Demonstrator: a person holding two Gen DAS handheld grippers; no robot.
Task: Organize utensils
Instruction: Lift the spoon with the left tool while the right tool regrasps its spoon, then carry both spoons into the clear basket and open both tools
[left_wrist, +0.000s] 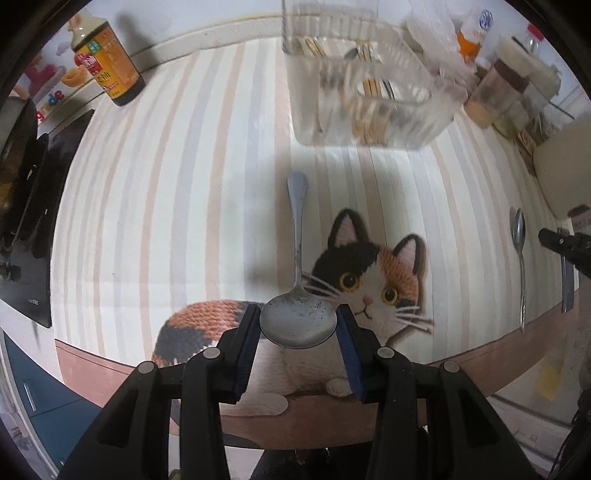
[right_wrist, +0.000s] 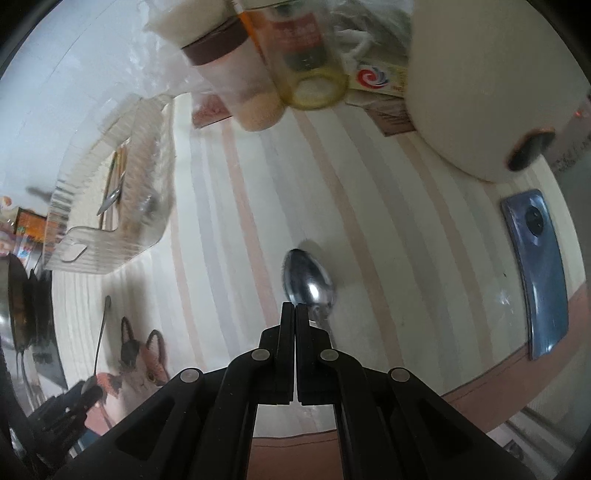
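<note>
In the left wrist view a large steel spoon (left_wrist: 297, 295) lies on the striped cat mat (left_wrist: 184, 184), handle pointing away, its bowl between the fingers of my left gripper (left_wrist: 297, 317). The fingers sit at both sides of the bowl; I cannot tell whether they press it. A clear plastic utensil holder (left_wrist: 365, 88) with chopsticks and cutlery stands beyond. A second, smaller spoon (left_wrist: 519, 254) lies at the right. In the right wrist view my right gripper (right_wrist: 296, 308) is shut and empty, just above that spoon (right_wrist: 309, 282). The holder (right_wrist: 110, 199) and the large spoon (right_wrist: 99, 343) show at left.
A brown sauce bottle (left_wrist: 107, 62) stands at the far left, a black stove (left_wrist: 26, 206) beyond the mat's left edge. Jars and bottles (right_wrist: 258, 66) crowd the far right corner beside a large cream pot (right_wrist: 480, 81). A blue phone (right_wrist: 535, 269) lies at the right.
</note>
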